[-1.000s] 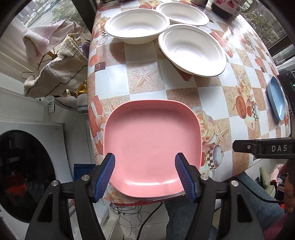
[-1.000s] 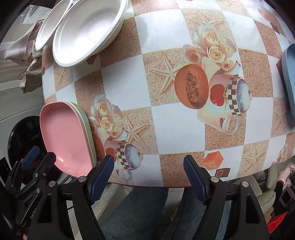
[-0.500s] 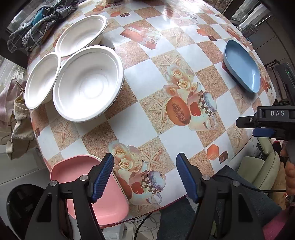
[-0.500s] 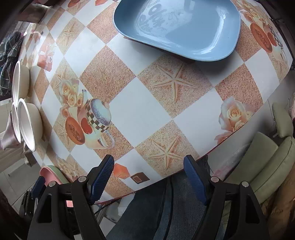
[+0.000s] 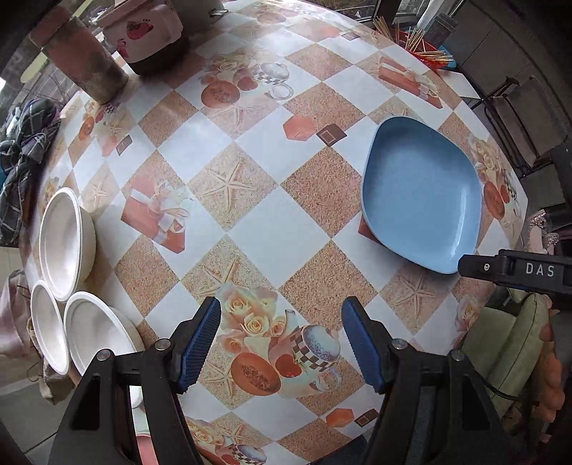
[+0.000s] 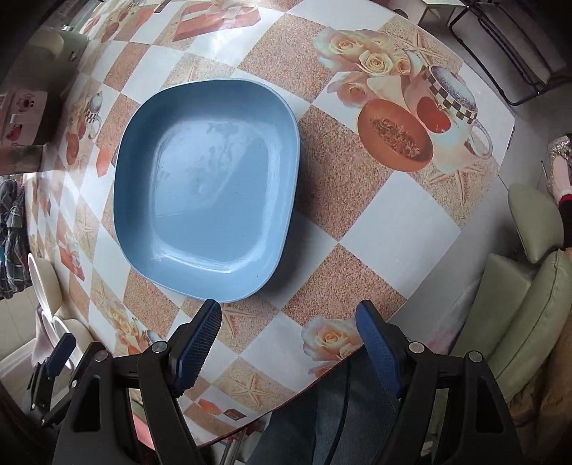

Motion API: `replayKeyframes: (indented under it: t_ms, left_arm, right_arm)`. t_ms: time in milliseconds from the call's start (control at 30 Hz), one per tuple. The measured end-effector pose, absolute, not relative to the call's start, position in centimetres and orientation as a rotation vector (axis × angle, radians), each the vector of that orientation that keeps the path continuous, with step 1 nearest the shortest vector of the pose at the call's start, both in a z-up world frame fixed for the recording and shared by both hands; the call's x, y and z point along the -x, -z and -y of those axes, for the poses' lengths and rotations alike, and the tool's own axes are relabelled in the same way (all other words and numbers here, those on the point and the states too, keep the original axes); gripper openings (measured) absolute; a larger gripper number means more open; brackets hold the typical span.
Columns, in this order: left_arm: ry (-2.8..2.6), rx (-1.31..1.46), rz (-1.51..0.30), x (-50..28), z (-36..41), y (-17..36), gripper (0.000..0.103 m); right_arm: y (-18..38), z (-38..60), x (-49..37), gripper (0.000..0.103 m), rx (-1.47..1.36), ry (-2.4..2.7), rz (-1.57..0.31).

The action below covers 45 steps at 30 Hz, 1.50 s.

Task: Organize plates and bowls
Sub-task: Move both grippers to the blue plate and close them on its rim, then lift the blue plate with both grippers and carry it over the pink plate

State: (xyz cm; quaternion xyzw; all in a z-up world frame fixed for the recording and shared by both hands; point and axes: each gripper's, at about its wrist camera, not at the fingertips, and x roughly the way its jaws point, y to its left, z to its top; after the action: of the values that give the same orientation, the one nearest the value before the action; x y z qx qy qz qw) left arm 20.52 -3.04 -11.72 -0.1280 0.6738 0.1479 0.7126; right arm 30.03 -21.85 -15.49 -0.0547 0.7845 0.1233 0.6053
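Observation:
A blue square plate [image 6: 207,186] lies flat on the patterned table [image 6: 375,229], just ahead of my right gripper [image 6: 289,322]. That gripper is open and empty, its left fingertip [image 6: 209,318] hovering at the plate's near rim. From the left wrist the blue plate [image 5: 422,200] is at the right, with the right gripper's body [image 5: 514,272] at its near corner. My left gripper [image 5: 280,322] hangs open over bare tablecloth with nothing between its fingers. Three white bowls [image 5: 60,243] [image 5: 48,325] [image 5: 93,332] cluster at the table's left edge.
At the far left of the table stand a brown cylinder [image 5: 85,60] and a pink-and-white container [image 5: 143,32]. A red basket of sticks [image 5: 418,43] sits at the far right. A green cushioned seat [image 6: 529,311] and a person's jeans-clad legs [image 6: 321,422] lie past the near edge.
Both grippers have swept rightward across the table, away from the pink plate and white bowls and toward the blue plate. The right gripper now hovers at that plate. Both stay open and empty.

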Motion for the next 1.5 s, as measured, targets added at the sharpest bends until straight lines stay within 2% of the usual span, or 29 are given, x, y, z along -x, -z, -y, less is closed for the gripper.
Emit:
replayKeyframes:
  t_ms: [267,500,567,633,667,700,733,800,833,1000,1233,1300,1367,1433,1500]
  left_arm:
    - [-0.250,0.161,-1.476,-29.2,4.2,13.3,0.074]
    - [-0.187,0.086,-1.489,-33.4,5.1,15.7,0.074]
    - [-0.180,0.073,-1.508,-34.1,5.2,16.6,0.074]
    - [-0.176,0.074,-1.526,-34.4,5.2,17.3,0.071]
    - [-0.172,0.079,-1.535,-34.7,5.2,17.7,0.064]
    - [-0.168,0.086,-1.549,-34.8,5.1,18.1,0.057]
    - [-0.160,0.109,-1.547,-35.0,5.0,18.1,0.056]
    - [-0.137,0.159,-1.545,-35.6,4.8,18.3,0.044]
    - [-0.121,0.183,-1.548,-35.8,4.7,18.4,0.041]
    - [-0.094,0.189,-1.556,-37.7,4.5,18.8,0.027]
    - [-0.088,0.212,-1.556,-37.1,5.3,18.7,0.028]
    - [-0.053,0.212,-1.559,-37.1,5.6,18.6,0.041]
    - [-0.030,0.177,-1.566,-36.2,6.0,18.3,0.047]
    - [-0.028,0.126,-1.566,-35.9,6.6,18.3,0.047]
    - [-0.020,0.118,-1.558,-35.7,6.9,18.1,0.039]
  right_arm:
    - [14.7,23.6,-34.5,0.079,0.079,-0.248,-1.789]
    - [15.5,23.2,-35.8,0.078,0.058,-0.241,-1.785]
    - [15.8,22.6,-35.5,0.067,0.074,-0.249,-1.782]
    - [16.1,22.2,-35.2,0.065,0.082,-0.249,-1.775]
    - [16.1,21.9,-34.8,0.054,0.090,-0.249,-1.767]
    - [15.8,21.9,-34.9,0.049,0.096,-0.250,-1.760]
    - [15.7,22.0,-35.0,0.045,0.094,-0.257,-1.759]
    - [15.7,21.9,-35.2,0.034,0.088,-0.268,-1.762]
    - [15.7,22.0,-35.4,0.024,0.086,-0.275,-1.765]
    - [16.2,20.7,-35.3,0.016,0.108,-0.322,-1.764]
    - [15.9,21.1,-35.7,0.016,0.104,-0.344,-1.770]
    - [16.0,21.3,-35.8,0.016,0.081,-0.350,-1.778]
    - [16.2,21.6,-35.8,0.016,0.041,-0.365,-1.788]
    - [16.3,21.8,-35.7,0.016,0.026,-0.368,-1.793]
    - [16.3,21.6,-35.6,0.016,0.052,-0.372,-1.786]
